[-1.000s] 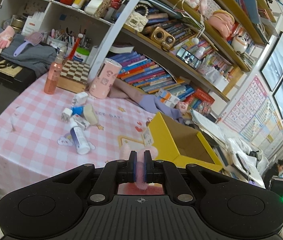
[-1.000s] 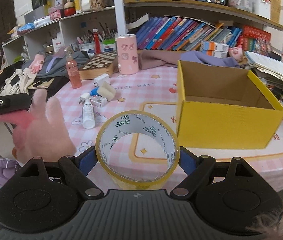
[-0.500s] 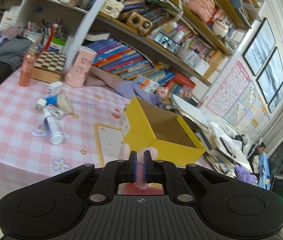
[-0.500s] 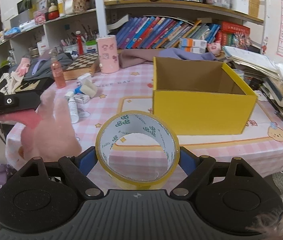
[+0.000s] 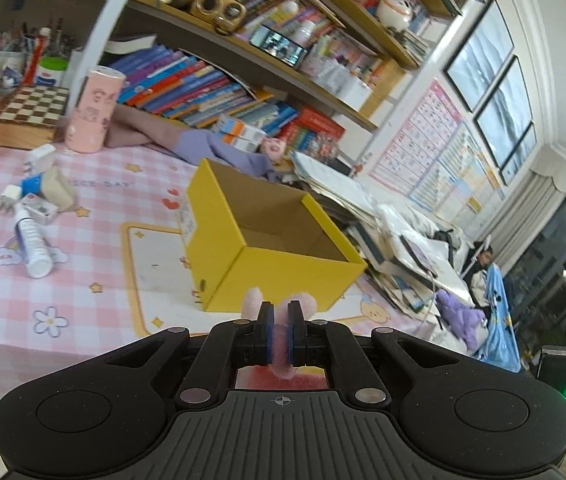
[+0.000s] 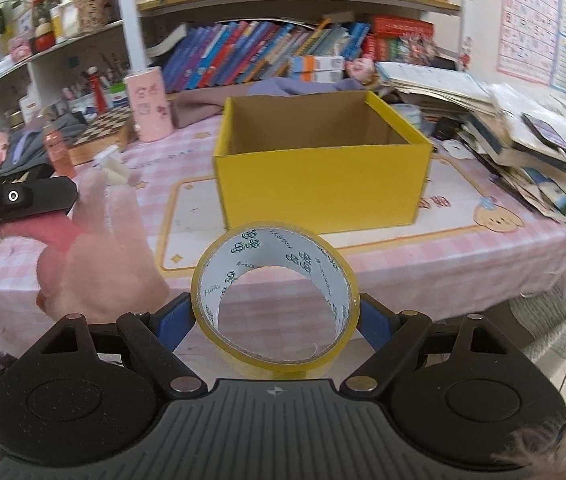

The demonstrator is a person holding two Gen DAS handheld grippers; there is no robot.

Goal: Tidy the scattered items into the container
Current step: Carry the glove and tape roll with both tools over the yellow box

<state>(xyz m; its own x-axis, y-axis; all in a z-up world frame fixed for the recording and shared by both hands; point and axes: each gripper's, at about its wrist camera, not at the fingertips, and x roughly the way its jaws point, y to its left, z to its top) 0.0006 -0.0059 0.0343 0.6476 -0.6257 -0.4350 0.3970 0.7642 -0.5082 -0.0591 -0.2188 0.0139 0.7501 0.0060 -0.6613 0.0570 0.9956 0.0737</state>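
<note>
While both loads hang short of the yellow box (image 6: 323,184), the right gripper (image 6: 275,312) clamps a tape roll (image 6: 275,296) across its width, and the left gripper (image 5: 279,334) pinches a pink plush glove (image 6: 99,264), each ready for dropping inside.

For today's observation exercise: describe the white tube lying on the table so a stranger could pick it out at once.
Start at the yellow box on the pink checked tablecloth, then look left to the cluster of small items. The white tube lies flat at the cluster's near edge, longer than the little boxes beside it and ribbed along its body.
</note>
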